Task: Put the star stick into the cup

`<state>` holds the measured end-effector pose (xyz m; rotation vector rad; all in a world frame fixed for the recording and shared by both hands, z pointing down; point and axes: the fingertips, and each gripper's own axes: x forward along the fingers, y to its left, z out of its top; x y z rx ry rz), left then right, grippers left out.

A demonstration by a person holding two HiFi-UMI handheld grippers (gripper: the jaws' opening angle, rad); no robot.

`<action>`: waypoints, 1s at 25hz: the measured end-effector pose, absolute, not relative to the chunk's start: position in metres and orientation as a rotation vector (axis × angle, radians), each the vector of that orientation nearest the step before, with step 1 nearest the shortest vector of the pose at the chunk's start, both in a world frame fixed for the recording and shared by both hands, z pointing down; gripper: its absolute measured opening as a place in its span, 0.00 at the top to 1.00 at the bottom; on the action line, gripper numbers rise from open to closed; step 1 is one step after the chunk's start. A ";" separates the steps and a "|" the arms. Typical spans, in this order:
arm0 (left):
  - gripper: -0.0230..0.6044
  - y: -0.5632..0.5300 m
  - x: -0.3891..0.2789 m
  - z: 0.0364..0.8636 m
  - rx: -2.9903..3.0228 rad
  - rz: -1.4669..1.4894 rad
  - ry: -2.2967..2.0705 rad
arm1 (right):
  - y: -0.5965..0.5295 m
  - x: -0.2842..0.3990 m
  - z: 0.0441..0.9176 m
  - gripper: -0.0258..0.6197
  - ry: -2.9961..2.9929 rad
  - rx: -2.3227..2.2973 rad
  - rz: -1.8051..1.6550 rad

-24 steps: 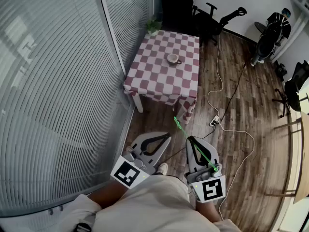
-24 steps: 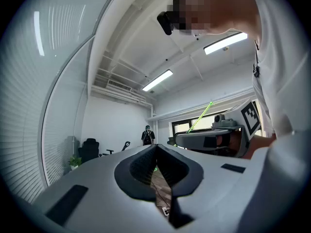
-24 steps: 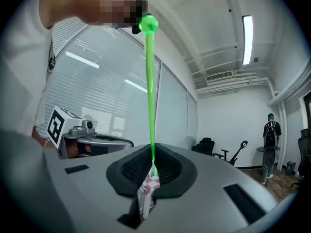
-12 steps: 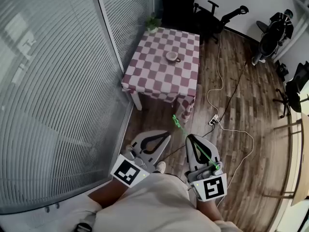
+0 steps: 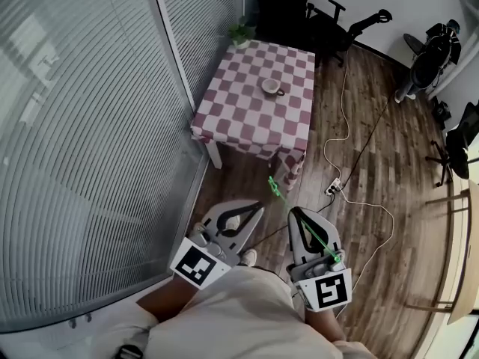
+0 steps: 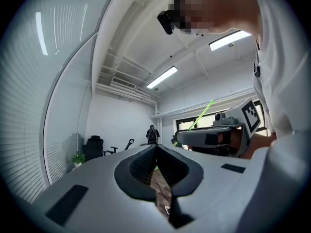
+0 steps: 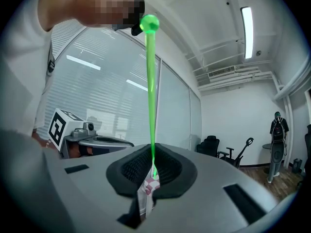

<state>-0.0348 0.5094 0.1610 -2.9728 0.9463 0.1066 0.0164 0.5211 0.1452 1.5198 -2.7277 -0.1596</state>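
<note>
**Right claw carries the star stick; the table is still well ahead.**

The right claw (image 5: pixel 293 214) stays pinched narrow on the thin, translucent green star stick (image 5: pixel 278 193), gripping the shaft nearer its star end than its ball end. The left claw (image 5: pixel 257 210) is closed as well, with nothing between its pads. Over the last second almost nothing has shifted: both claws keep their place low in front of the person and the grip is unchanged. The small cream cup (image 5: pixel 272 87) sits just as far off on the table with the maroon-and-white checked cloth (image 5: pixel 239 126). By my reading the stick is secured, but the whole approach to the cup remains. The stick's long axis runs along the right claw. The ball end reaches back over the claw's body toward the marker cube (image 5: pixel 327 292), and the star end juts past the tips toward the table's near corner.
</note>
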 end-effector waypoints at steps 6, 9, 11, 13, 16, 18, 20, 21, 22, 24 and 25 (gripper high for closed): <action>0.91 0.476 -0.037 0.161 -2.974 0.114 0.939 | 0.491 0.014 0.145 0.90 -2.718 1.522 -0.179; 0.91 0.455 -0.037 0.162 -2.983 0.122 0.920 | 0.467 0.012 0.142 0.90 -2.724 1.567 -0.133; 0.91 0.441 -0.036 0.162 -2.987 0.121 0.906 | 0.454 0.011 0.142 0.90 -2.719 1.550 -0.178; 0.91 0.425 -0.036 0.161 -2.991 0.118 0.897 | 0.440 0.011 0.140 0.90 -2.715 1.544 -0.203; 0.91 0.401 -0.036 0.160 -2.988 0.127 0.879 | 0.416 0.008 0.138 0.90 -2.717 1.588 -0.149; 0.91 0.386 -0.036 0.161 -2.990 0.129 0.870 | 0.402 0.009 0.140 0.90 -2.710 1.571 -0.185; 0.91 0.371 -0.038 0.162 -2.996 0.130 0.868 | 0.387 0.008 0.142 0.90 -2.705 1.567 -0.204; 0.91 0.364 -0.039 0.163 -2.998 0.132 0.866 | 0.379 0.007 0.141 0.90 -2.704 1.582 -0.187; 0.91 0.356 -0.040 0.163 -3.001 0.132 0.864 | 0.370 0.006 0.140 0.90 -2.704 1.600 -0.164; 0.91 0.340 -0.042 0.164 -3.004 0.131 0.860 | 0.353 0.003 0.140 0.90 -2.702 1.611 -0.154; 0.91 0.332 -0.044 0.165 -3.004 0.127 0.856 | 0.346 0.001 0.141 0.90 -2.700 1.609 -0.158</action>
